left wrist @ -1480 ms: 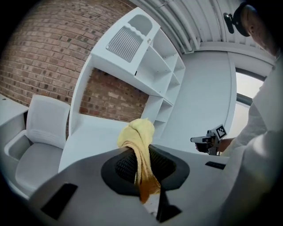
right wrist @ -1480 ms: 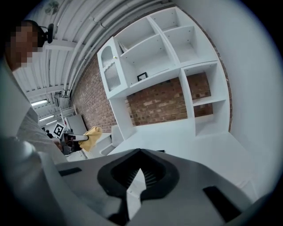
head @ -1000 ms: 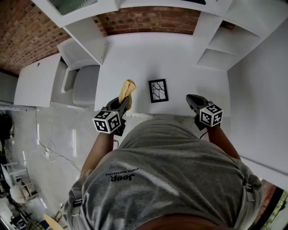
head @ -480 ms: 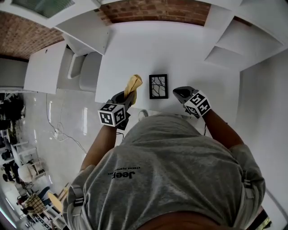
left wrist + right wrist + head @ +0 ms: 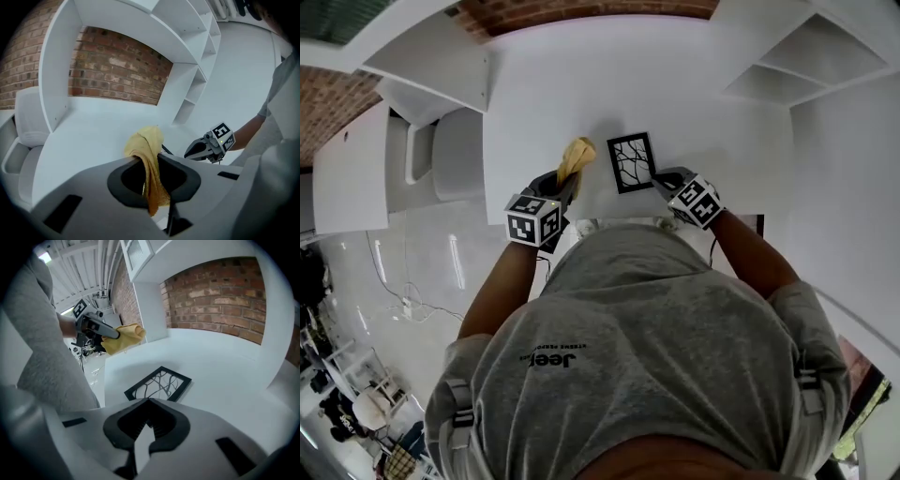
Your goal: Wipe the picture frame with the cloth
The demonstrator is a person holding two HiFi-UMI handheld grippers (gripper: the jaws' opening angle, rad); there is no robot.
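- I lose part of the picture frame's near edge (image 5: 159, 383) behind my right hand-held gripper (image 5: 149, 401)
- In the left gripper view the cloth (image 5: 143, 140) and my left hand-held gripper (image 5: 151, 160) hide nearly all the frame
- The person's torso (image 5: 647, 347) covers the near edge of the desk (image 5: 703, 103)

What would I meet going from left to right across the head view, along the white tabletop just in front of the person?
left tongs → yellow cloth, pinched in those tongs → picture frame, lying flat → right tongs, shut and empty at the frame's near right corner
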